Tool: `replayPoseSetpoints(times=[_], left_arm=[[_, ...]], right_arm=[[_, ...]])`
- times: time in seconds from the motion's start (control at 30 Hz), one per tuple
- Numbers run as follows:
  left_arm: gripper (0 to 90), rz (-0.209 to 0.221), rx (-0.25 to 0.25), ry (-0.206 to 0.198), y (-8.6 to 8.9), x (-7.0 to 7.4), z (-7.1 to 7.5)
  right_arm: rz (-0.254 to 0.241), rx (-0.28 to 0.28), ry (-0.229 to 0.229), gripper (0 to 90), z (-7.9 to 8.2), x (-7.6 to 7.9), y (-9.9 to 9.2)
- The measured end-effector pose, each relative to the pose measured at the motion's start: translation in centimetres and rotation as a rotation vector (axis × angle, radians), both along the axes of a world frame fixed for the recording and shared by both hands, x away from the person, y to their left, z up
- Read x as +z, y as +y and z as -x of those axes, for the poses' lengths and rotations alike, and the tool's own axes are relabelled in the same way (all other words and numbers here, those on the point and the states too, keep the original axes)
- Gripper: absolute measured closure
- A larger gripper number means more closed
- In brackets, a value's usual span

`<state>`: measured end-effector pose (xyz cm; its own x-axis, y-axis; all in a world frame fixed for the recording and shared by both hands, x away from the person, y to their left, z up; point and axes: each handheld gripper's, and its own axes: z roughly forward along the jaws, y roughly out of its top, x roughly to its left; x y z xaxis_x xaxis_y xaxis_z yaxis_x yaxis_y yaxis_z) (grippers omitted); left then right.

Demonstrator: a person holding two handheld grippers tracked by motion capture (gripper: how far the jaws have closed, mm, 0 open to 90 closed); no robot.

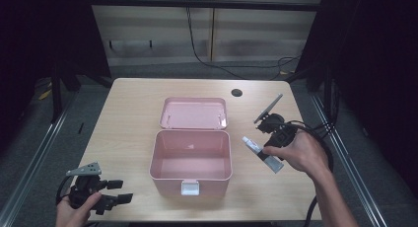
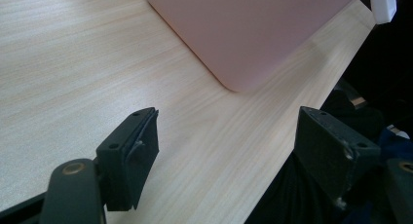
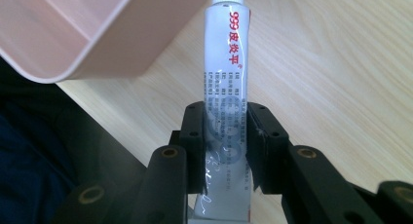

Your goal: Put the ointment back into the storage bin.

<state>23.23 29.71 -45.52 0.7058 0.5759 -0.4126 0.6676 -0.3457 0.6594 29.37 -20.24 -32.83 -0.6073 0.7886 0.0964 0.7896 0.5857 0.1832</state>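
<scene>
The right gripper (image 3: 225, 151) is clamped on a white tube (image 3: 225, 83) with red and blue print. The tube runs straight out between the two black jaws, its crimped tail behind the pads and its white cap pointing away from the hand. In the high view the tube (image 1: 261, 153) sits in the air just to the right of the open pink box (image 1: 191, 175), slanted, with its cap end toward the box and the far side of the table (image 1: 123, 118). The right hand (image 1: 299, 154) wraps around the gripper body, the forearm coming in from the lower right, cable trailing beside it.

The box's lid (image 1: 193, 113) lies flat behind the box.

The left gripper (image 1: 118, 191) rests low at the near left corner of the table, well apart from the box, its jaws standing wide apart with nothing between them, pointing toward the box's near corner (image 2: 234, 63).
</scene>
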Motion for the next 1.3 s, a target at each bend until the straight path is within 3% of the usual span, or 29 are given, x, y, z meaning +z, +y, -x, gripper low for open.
replayPoseSetpoints(times=[0.27,0.57,0.73,0.93,1.3], left_arm=[[24.1,0.002,0.002,0.002,0.0,0.0,0.0],[24.1,0.001,0.000,0.002,0.0,0.0,0.0],[23.8,0.006,-0.001,0.002,0.0,0.0,0.0],[23.8,0.002,-0.002,-0.003,0.1,0.0,0.0],[23.8,0.006,-0.001,-0.002,0.1,0.0,0.0]], right_arm=[[-0.038,0.056,-0.031,71.2,0.5,1.5,0.9],[-0.036,0.112,-0.038,71.1,0.3,2.4,2.8],[-0.035,0.179,-0.054,71.1,0.1,2.7,4.0],[-0.070,0.201,-0.037,71.1,-0.5,3.0,4.9],[-0.050,0.277,-0.022,71.1,-1.0,2.9,7.2]])
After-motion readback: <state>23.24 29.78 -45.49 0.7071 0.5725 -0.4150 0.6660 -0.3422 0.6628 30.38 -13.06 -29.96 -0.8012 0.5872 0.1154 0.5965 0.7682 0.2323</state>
